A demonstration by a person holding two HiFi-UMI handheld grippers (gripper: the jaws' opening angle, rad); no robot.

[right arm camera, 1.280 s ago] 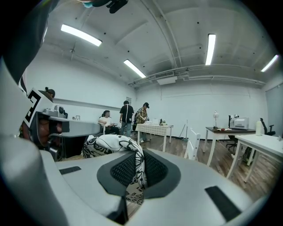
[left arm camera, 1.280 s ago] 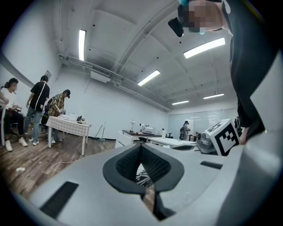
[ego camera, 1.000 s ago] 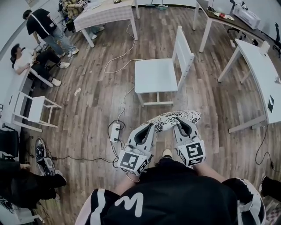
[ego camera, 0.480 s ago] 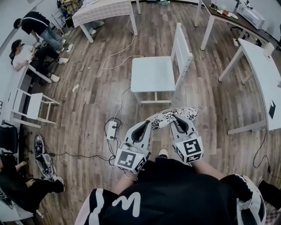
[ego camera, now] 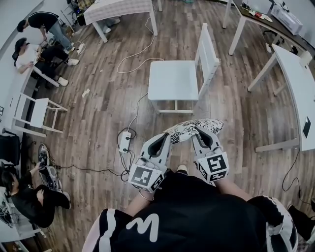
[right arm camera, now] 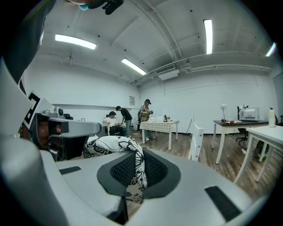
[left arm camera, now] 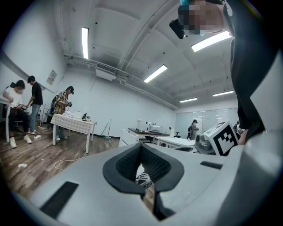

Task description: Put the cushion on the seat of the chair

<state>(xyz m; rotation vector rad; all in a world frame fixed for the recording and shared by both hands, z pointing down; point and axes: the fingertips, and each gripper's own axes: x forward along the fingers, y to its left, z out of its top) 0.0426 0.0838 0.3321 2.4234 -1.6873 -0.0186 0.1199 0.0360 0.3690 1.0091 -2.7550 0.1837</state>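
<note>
White M-like mark [ego camera: 147, 227] on the person's black top [ego camera: 197, 216]

I read this as an open lab or workroom rather than a home. There is a wood-plank floor [ego camera: 103, 113] with a power strip [ego camera: 124, 141] and a loose cable [ego camera: 140, 54] beyond the left gripper [ego camera: 169, 141]. A white chair [ego camera: 174, 81] stands alone ahead of the right gripper [ego camera: 198, 133], with white work tables [ego camera: 295, 83] off to its right. A cloth-covered table [ego camera: 118, 7] and several people [ego camera: 42, 22] are far to the left, under strip lights [right arm camera: 75, 42] on a bare ceiling.
</note>
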